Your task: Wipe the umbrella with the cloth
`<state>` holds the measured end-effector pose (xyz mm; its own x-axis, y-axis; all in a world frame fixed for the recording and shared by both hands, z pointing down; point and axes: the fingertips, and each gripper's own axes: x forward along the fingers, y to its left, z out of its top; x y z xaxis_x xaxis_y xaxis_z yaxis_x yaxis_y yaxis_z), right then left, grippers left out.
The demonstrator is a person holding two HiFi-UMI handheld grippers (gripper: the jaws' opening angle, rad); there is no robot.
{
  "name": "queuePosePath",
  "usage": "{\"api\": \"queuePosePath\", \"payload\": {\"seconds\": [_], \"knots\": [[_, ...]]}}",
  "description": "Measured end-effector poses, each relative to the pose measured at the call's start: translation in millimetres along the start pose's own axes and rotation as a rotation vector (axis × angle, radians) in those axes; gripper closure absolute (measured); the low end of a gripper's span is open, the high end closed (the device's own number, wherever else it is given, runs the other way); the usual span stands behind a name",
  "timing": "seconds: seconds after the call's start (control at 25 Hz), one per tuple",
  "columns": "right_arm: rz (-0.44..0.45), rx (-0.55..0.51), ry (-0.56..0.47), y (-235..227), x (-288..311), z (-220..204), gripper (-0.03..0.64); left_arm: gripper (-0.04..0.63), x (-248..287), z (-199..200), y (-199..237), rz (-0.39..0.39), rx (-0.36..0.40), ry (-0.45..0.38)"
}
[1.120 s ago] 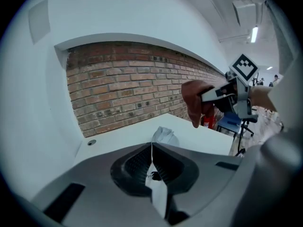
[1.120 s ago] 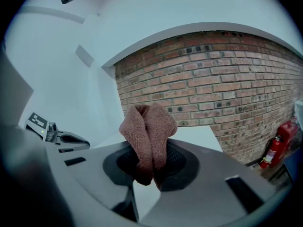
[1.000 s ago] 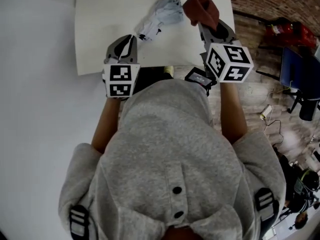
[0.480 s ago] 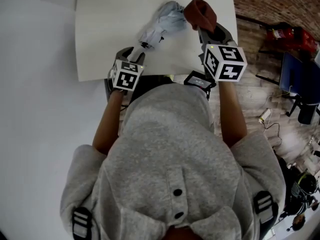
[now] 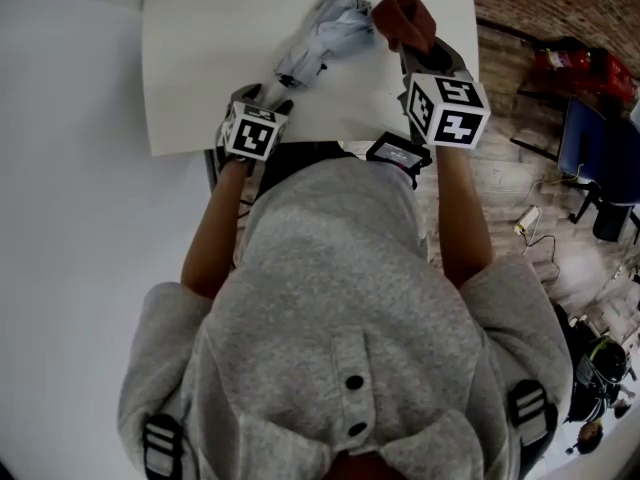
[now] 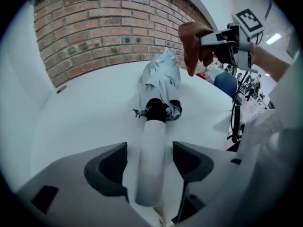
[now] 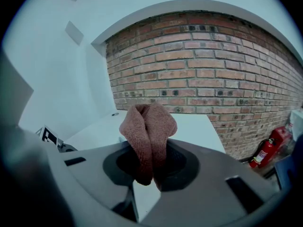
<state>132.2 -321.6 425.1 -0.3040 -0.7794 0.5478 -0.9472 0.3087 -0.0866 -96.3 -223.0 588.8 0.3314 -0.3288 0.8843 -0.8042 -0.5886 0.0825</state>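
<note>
Nothing readable here: the left marker cube (image 5: 250,131) and the right marker cube (image 5: 447,110), both upper centre, show only black-and-white square patterns, no letters or numbers.

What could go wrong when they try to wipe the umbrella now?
1. The left gripper has just been opening its jaws, which straddle the white handle without pinching it, so the umbrella may slide on the smooth table if wiped now.
2. The brown cloth is bunched in the right gripper. Little sticks out, so the hard jaws might scrape the umbrella instead.
</note>
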Motion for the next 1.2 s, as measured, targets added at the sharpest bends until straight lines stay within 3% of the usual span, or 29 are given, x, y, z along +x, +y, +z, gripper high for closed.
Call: {"api": "queuePosePath", "payload": {"seconds": [0.52, 1.2], "knots": [[-0.036, 0.023, 0.042, -6, 22, -18, 0.534, 0.301, -2, 2, 5, 0.01, 0.023, 0.071], [0.105, -0.03, 0.167, 65, 60, -72, 0.534, 0.301, 1, 2, 3, 0.004, 0.011, 0.077]]}}
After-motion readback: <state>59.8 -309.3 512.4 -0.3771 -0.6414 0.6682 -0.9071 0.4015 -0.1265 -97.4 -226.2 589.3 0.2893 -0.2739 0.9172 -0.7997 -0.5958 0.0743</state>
